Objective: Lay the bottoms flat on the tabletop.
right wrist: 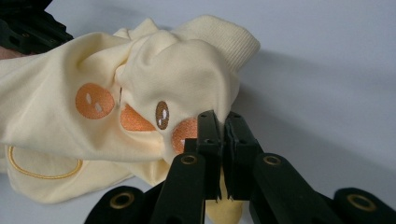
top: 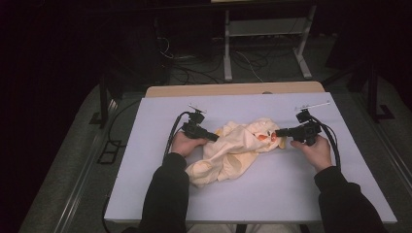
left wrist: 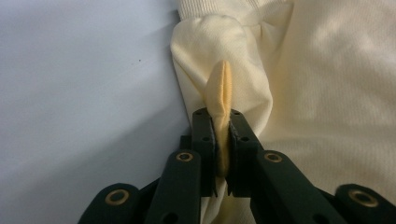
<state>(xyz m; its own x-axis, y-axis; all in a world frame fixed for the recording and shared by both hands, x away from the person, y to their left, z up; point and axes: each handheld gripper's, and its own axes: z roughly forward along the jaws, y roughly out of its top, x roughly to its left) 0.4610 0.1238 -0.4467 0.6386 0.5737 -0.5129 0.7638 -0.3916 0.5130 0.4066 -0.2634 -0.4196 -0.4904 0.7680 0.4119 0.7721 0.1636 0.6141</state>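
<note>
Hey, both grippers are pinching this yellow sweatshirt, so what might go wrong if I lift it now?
The left gripper holds only a thin fold of the sweatshirt, so it may slip out. The right gripper also bites a small edge. The garment is crumpled, so lifting might leave it twisted rather than spread.

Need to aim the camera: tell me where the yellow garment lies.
High view: the garment lies bunched mid-table, between the left gripper and the right gripper, each clamped on one edge.
</note>
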